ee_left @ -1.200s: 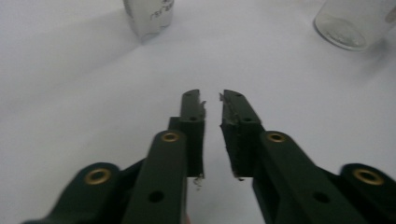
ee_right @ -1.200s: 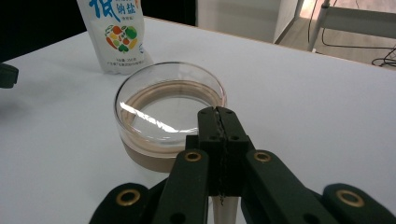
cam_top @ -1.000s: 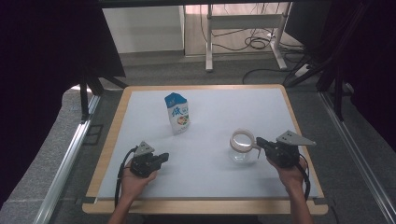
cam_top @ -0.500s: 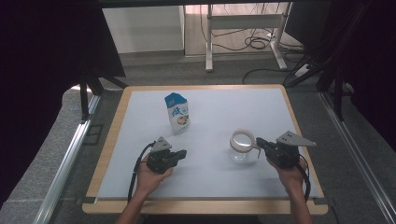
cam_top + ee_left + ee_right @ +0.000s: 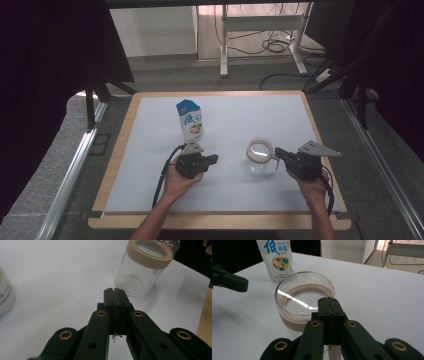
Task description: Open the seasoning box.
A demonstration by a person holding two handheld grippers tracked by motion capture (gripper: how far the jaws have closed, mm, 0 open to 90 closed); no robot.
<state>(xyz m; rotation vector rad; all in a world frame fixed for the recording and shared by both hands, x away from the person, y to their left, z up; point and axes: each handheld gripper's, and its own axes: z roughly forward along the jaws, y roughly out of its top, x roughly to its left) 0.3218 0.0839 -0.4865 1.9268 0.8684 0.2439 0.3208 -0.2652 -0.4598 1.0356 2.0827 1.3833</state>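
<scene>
High view: white table (image 5: 150, 165) with wooden rim; standing pouch (image 5: 189, 120), blue and white with printed characters, left of centre toward the far side; glass jar (image 5: 260, 155) with tan lid band, near the right front. Left gripper (image 5: 207, 160) lies near the pouch's base, pointing toward the jar, well apart from it; right gripper (image 5: 278, 153) sits just beside the jar's right side. Left gripper view: jaws pressed together on nothing; the jar (image 5: 146, 265) stands ahead, clear and empty-looking. Right gripper view: jaws likewise together, empty, tips at the rim of the jar (image 5: 304, 302); pouch (image 5: 277, 258) behind it, the other gripper's jaw tip (image 5: 230, 281) at left. Handling judgement: jar rigid, smooth, probably slippery and breakable, best taken across the lid band; pouch soft, crushable, best pinched at its top seal.
</scene>
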